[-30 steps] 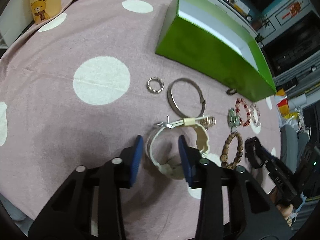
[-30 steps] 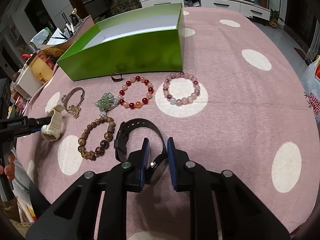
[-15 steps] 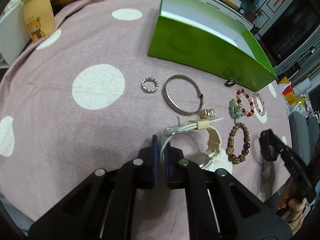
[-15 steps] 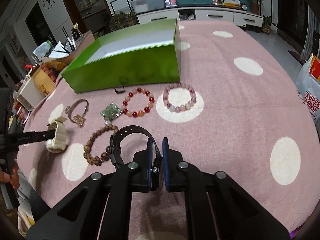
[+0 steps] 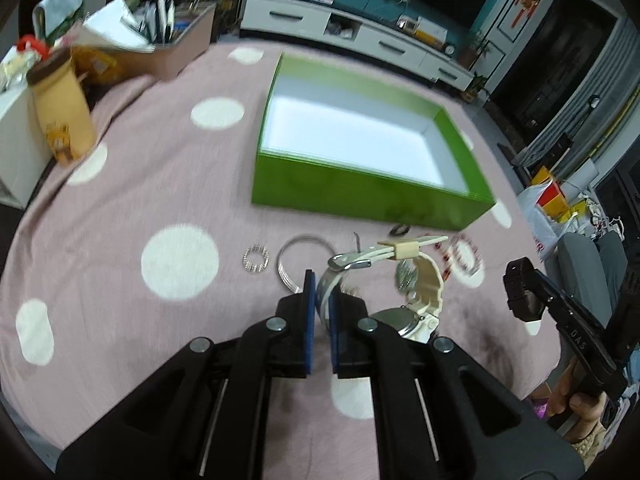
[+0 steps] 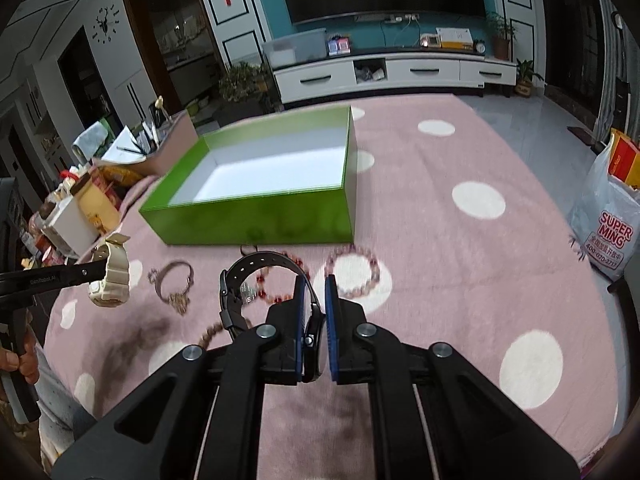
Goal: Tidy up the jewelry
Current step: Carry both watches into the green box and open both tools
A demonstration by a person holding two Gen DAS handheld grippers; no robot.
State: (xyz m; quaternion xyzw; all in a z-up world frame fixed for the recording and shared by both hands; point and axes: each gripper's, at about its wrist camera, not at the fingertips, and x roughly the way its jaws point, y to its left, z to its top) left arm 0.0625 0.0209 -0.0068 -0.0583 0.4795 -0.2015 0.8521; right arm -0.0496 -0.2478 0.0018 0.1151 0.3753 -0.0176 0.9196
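Blue pads first: the left gripper [image 5: 321,304] was clamped narrow on the strap of the cream resin wristwatch [image 5: 416,276], its chunky case hanging off to the right of the fingers, steel buckle and strap tail sticking up and forward. Over on the other side, the right gripper [image 6: 313,308] was pinched tight on the black rubber-strapped wristwatch [image 6: 256,272], the strap looping out ahead and to the left in a stiff arc. Both watches rode clear of the pink, white-spotted tablecloth [image 6: 460,280].

And the target? Dead ahead of both pairs of fingers, well apart: the open green cardboard box with the white inside [image 5: 360,148], long side lying across each view, near wall facing the grippers. Neither hand looked clearly nearer. Each load would need carrying forward and over that wall.

Left on the cloth: a thin silver bangle [image 5: 288,256], a small sparkling ring [image 5: 256,258], a glossy red-bead bracelet [image 6: 276,280] and a pale pink bead bracelet [image 6: 352,276], blurred, just short of the box.
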